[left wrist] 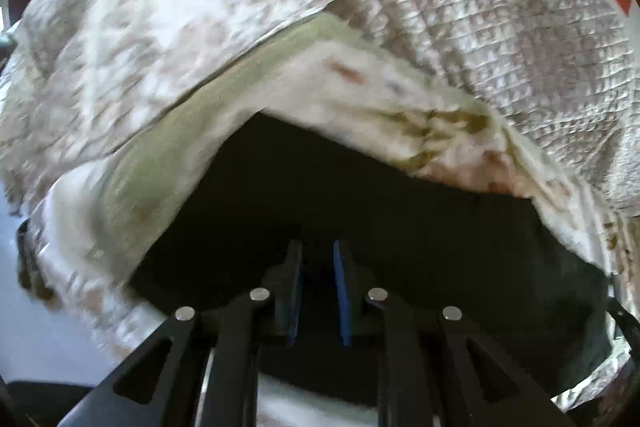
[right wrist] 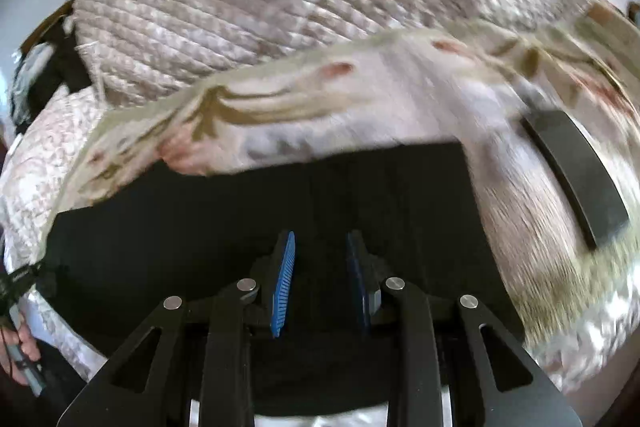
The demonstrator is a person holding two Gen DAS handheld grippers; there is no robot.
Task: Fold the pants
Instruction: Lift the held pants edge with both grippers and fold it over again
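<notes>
1. No brand, label or writing can be read in either view; both are blurred in places.
2. Left gripper (left wrist: 319, 247): jaws stand a narrow gap apart, blue pads facing each other. Nothing is pinched between them. The tips sit over the black pants (left wrist: 360, 195); contact with the cloth cannot be told.
3. Right gripper (right wrist: 320, 239): jaws apart, a little wider than the left pair. Ribbed blue pad on the left finger catches light, the other is in shade. The gap shows only dark cloth behind it; no fold is clamped.
4. Pants, left wrist view: a flat, matte black sheet directly under and ahead of the gripper, with a straight far edge rising to a blunt corner at upper centre. No seams or pockets readable.
5. Pants, right wrist view (right wrist: 280, 211): the same black spread fills the lower middle, with a fairly straight far edge; faint vertical creases run toward the fingers.
6. The pants lie on a pale floral bedsheet (left wrist: 360, 83) with olive and reddish motifs and a plain green border band.
7. Beyond it, a quilted beige-grey blanket (left wrist: 500, 7) is heaped across the top of both views.
8. Right wrist view, right side: a curved dark grey band (right wrist: 576, 167) lies on the sheet, identity unclear.
9. Right wrist view, lower left edge: fingers of a hand (right wrist: 24, 343) grip a grey handle.
</notes>
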